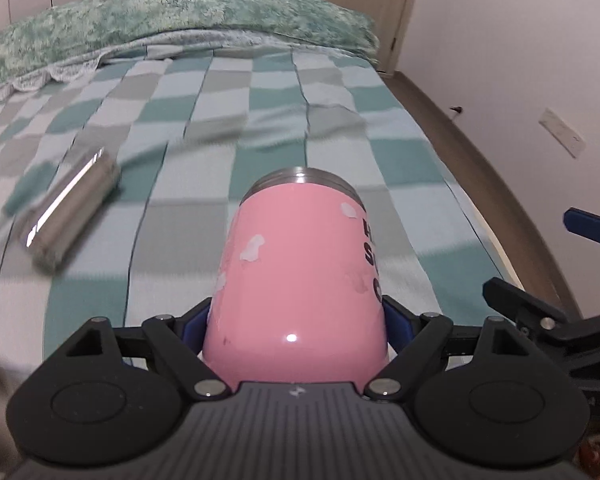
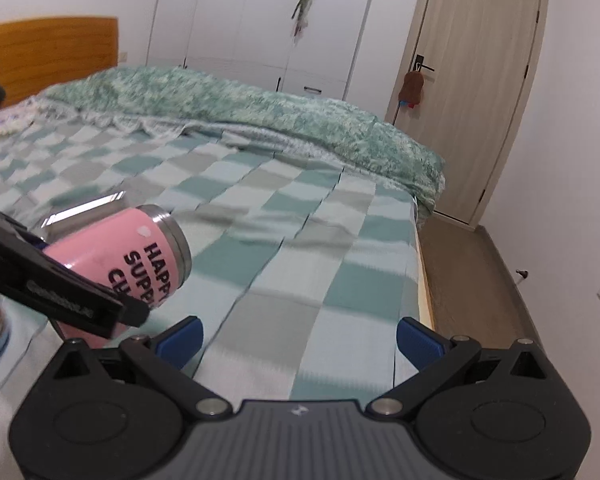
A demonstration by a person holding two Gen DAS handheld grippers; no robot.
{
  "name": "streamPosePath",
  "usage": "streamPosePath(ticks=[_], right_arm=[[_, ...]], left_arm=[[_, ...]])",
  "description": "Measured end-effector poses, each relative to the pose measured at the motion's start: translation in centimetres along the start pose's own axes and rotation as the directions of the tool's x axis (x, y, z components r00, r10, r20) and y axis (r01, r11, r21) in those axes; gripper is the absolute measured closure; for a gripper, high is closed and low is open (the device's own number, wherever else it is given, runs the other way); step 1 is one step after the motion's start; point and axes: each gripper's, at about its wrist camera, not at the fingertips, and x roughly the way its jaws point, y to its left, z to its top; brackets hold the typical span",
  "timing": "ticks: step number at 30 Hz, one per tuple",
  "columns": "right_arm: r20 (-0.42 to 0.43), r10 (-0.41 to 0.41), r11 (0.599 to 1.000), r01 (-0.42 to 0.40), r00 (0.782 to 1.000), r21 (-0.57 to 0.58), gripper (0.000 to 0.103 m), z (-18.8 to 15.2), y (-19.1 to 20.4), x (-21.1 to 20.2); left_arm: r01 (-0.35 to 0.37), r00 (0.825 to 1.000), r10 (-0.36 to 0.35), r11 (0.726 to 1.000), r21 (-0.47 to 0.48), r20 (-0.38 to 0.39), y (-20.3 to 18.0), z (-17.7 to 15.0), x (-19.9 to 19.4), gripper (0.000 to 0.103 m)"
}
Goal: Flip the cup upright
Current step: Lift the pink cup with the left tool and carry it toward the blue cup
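My left gripper is shut on a pink cup with a steel rim and black lettering. It holds the cup off the bed, lying along the fingers with the rim pointing away. In the right wrist view the same pink cup hangs tilted at the left, held by the left gripper. My right gripper is open and empty above the bed, its blue pads wide apart. It also shows at the right edge of the left wrist view.
A steel cylinder lies on its side on the checkered bedspread, left of the cup; it also shows in the right wrist view. A green quilt is piled at the far end. The bed edge and floor are to the right.
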Motion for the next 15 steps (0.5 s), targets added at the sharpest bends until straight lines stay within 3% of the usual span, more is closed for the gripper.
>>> streamPosePath(ticks=[8,15], right_arm=[[-0.054,0.011,1.0,-0.01,0.998,0.011,0.0,-6.2,2.8,-5.2],[-0.087,0.038,0.999,-0.036,0.996,0.027,0.0,-9.5,4.9,-7.0]], left_arm=[[0.012,1.0,-0.013,0.998,-0.061,-0.012,0.4,-7.9,-2.9,0.018],[0.015,1.0,-0.017,0.993,-0.119,-0.011,0.3,-12.0,-3.9,0.018]])
